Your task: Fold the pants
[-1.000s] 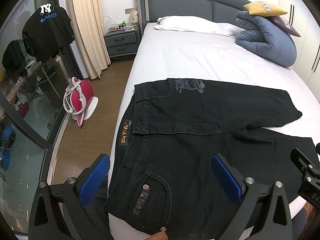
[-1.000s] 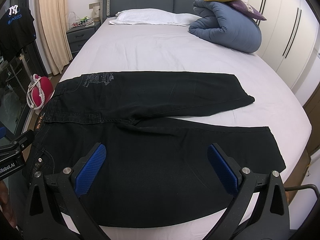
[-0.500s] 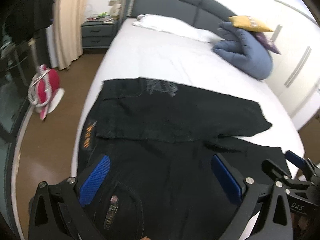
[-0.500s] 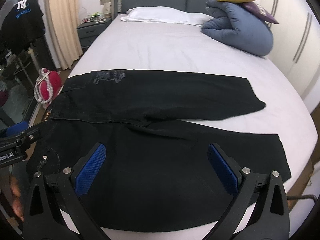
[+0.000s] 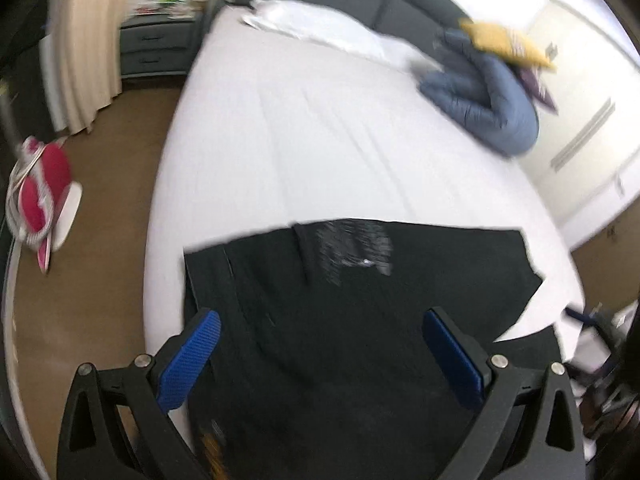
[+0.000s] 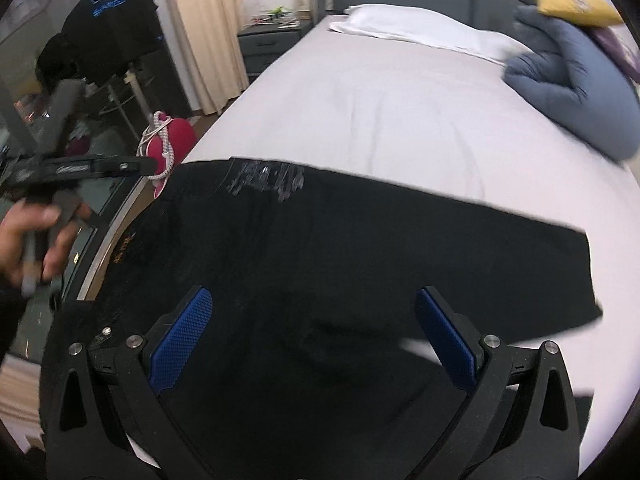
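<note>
The black pants (image 6: 360, 264) lie flat across the bed (image 6: 400, 112) near its foot edge, long axis crosswise, waistband toward the left side. Both the left tongs (image 5: 320, 354) and right tongs (image 6: 312, 330) hover wide open above them, holding nothing, with the left nearer the waistband.

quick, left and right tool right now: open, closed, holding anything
left tool: open, holding nothing, over the black pants
right tool: open, holding nothing, over the same pants

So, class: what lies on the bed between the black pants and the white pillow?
Only bare white sheet separates the pants from the pillow; the right wrist view shows it best.
</note>
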{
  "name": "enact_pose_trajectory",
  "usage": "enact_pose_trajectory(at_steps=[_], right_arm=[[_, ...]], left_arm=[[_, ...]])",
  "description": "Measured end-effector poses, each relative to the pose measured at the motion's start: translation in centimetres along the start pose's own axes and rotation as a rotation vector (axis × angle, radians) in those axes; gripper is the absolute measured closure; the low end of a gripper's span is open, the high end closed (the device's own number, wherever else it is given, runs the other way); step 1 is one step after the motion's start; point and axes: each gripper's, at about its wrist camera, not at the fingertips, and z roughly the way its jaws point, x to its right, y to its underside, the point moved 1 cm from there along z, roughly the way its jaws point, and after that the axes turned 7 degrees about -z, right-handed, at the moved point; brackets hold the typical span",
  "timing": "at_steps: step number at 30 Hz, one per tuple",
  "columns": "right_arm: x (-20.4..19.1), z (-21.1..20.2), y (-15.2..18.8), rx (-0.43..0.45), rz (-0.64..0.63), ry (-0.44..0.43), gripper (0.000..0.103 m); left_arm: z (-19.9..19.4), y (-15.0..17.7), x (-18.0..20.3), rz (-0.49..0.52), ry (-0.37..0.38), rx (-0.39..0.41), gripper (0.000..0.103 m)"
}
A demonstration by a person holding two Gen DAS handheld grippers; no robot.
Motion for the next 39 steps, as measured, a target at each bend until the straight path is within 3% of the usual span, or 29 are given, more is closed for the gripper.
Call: enact_pose_trajectory(at_steps=[5,7,12,18,21,25,30,36,39], right_arm=[[3.6,3.3,-3.5,0.018,-0.088,-0.109,0.004],[4.1,4.6,-4.4,0.011,-0.135,-0.138,0.017],[3.7,8.5,-6.0,-0.032,-0.255,-0.191,0.038],[3.5,11.0,-6.6,-0.04,-0.303,-0.261,0.039],[3.8,11.9,-6.8,-0.045,-0.302,-0.261,0.039],[4.3,12.9,-6.7,-0.049,-0.285,-0.278,0.039],[4.7,13.4,-6.8,-0.054,-0.266,-0.285,0.038],[4.3,13.8,-7.7,-0.057,-0.294,-0.294,0.038],[4.1,14.1,-7.9,-0.058,-0.302,-0.3,0.038]], left_arm=[[5.7,-3.6,-2.7,0.127,-0.063,-0.156,0.001],[7.0,-4.3,-3.3,0.158,-0.081,-0.188,0.001],[8.8,-6.2,-2.1,0.289,-0.083,-0.203,0.001],[12.4,-7.2,-1.4,0.395,-0.096,-0.288,0.012],[12.4,-7.9,-1.4,0.411,-0.121,-0.244,0.012],[11.0,-9.0,-1.5,0.382,-0.087,-0.169,0.006],[13.0,-7.5,-1.3,0.466,-0.125,-0.269,0.004],[12.7,-8.5,-1.1,0.427,-0.129,-0.2,0.001],[13.5,-8.9,-0.8,0.464,-0.199,-0.21,0.0]])
